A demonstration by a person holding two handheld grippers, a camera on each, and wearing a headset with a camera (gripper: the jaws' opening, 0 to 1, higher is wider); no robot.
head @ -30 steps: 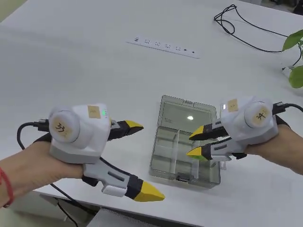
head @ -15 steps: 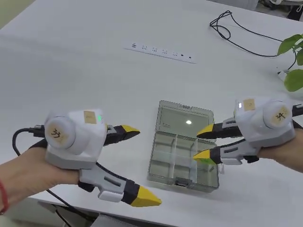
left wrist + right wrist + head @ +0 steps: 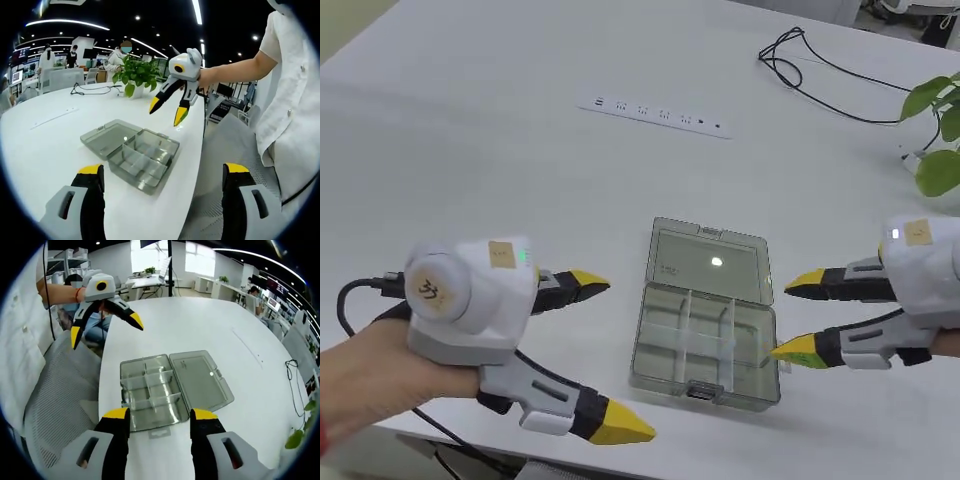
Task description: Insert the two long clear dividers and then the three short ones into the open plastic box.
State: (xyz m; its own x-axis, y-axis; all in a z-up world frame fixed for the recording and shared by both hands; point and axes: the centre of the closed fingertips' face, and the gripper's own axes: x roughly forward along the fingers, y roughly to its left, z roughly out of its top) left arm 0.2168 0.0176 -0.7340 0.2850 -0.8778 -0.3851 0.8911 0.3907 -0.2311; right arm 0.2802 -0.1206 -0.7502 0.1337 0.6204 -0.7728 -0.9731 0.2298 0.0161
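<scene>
Well, room first: the broad white bench (image 3: 470, 150) lies open over its left & far parts, w/ a flat white power strip (image 3: 655, 115) far of centre, a looped black cable (image 3: 800, 60) far right & a green leafy plant (image 3: 932, 172) at the right edge. The bench's near edge runs just under both claws. The small smoky-clear plastic box (image 3: 645, 345) sits close to that edge, centre-right, w/ its lid (image 3: 710, 262) swung flat open on the far side. Clear divider walls (image 3: 683, 330) stand inside the tray, splitting it into compartments; the exact count can't be told.

The left claw (image 3: 608, 356) is left of the box & apart from it, jaws spread wide. Its far yellow tip points toward the box's left side; its near tip hangs out past the bench's near edge. The right claw (image 3: 792, 318) is just right of the box, jaws apart too but narrower. Its near tip is close by the tray's right wall; touching or not can't be told.

The left hand (image 3: 370, 360) grips the white housing from the near left, claw aimed right. The right claw aims left, so the two face each other across the box.
</scene>
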